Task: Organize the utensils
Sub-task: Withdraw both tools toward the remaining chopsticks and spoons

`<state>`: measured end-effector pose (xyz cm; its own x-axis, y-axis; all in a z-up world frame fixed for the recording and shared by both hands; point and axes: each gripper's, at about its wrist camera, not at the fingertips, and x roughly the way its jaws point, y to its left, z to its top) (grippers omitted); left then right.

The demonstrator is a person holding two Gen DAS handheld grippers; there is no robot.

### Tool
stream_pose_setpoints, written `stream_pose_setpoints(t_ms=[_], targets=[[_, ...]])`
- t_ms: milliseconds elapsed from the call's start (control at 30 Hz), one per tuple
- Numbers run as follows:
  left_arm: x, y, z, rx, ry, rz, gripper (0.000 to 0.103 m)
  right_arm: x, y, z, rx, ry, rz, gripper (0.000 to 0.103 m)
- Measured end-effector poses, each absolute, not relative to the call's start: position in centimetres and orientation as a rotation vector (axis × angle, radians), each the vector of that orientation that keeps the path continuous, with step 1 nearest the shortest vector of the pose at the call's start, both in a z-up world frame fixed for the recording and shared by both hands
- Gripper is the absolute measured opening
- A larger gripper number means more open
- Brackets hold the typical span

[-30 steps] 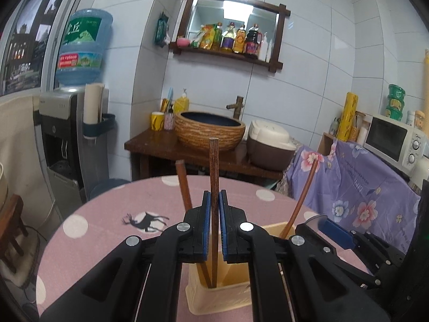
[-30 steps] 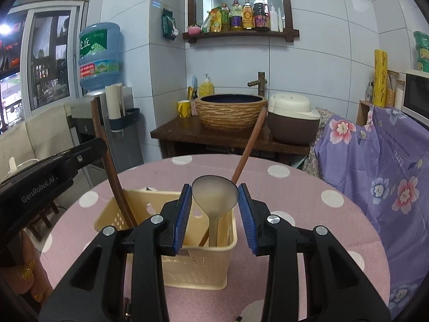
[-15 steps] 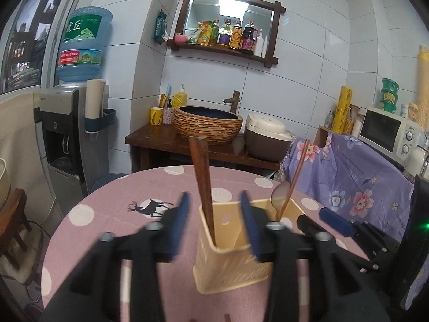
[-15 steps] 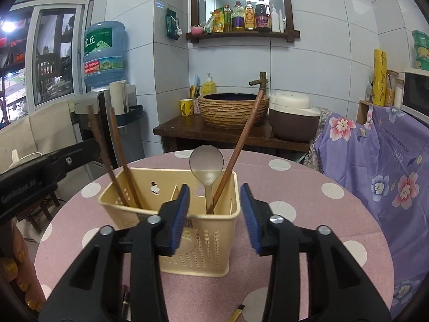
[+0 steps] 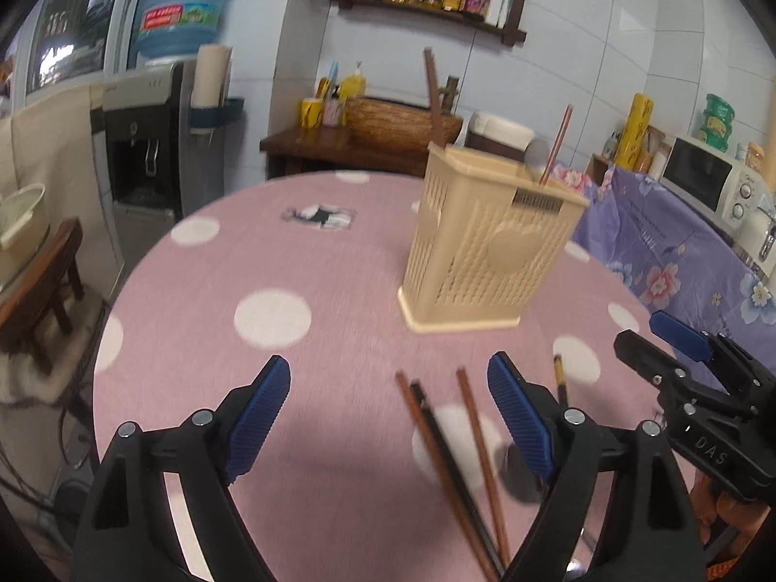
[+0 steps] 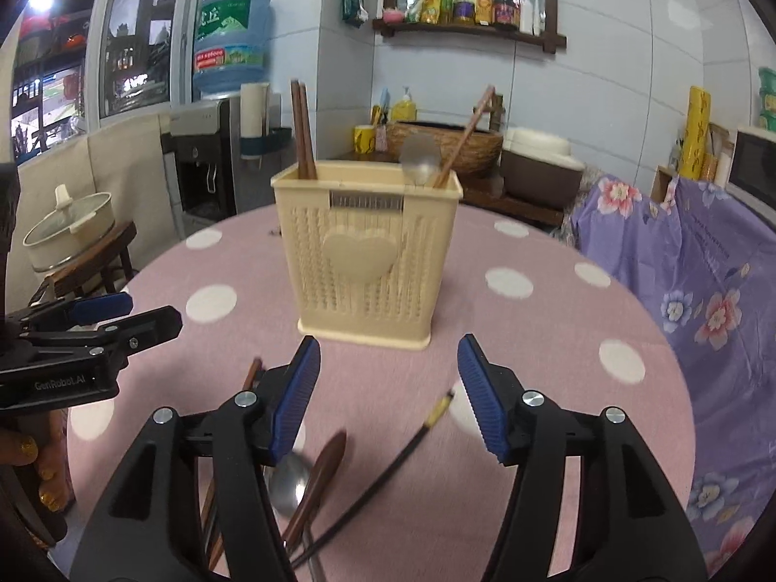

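Note:
A cream plastic utensil holder [image 5: 490, 247] [image 6: 368, 247] stands upright on the pink dotted table [image 5: 271, 252]. It holds two dark chopsticks [image 6: 303, 131] on one side and a metal spoon [image 6: 419, 160] with a brown chopstick [image 6: 463, 138] on the other. Brown chopsticks [image 5: 465, 456] lie on the cloth near me. A metal spoon [image 6: 288, 480], a wooden spoon [image 6: 320, 475] and a black chopstick with a yellow tip [image 6: 388, 465] lie there too. My left gripper [image 5: 388, 417] and right gripper [image 6: 388, 395] are open and empty, above the loose utensils.
A floral purple cloth [image 6: 703, 262] covers furniture to the right. A water dispenser [image 6: 218, 145] and a stool with a pot [image 6: 68, 233] stand to the left. A wooden counter with a basket basin [image 6: 446, 145] stands behind the table.
My left gripper let go of the chopstick in the holder and my right let go of the spoon. Both opened wide, pulled back and tilted down toward the loose utensils.

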<state>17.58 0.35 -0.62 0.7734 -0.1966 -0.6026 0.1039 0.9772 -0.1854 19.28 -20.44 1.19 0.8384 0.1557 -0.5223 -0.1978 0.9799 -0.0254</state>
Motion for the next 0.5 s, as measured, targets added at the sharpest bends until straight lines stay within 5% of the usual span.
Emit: stream_pose_setpoints(t_ms=[267, 500], targets=[[15.3, 0.7, -3.5, -0.151, 0.756, -0.147, 0.08, 16.6, -21.6, -2.3, -0.014, 0.635, 0.159, 0.059], [14.2, 1.0, -4.9, -0.167, 0.804, -0.154, 0.059, 15.3, -22.6, -3.5, 0.007, 0.675, 0.149, 0.059]])
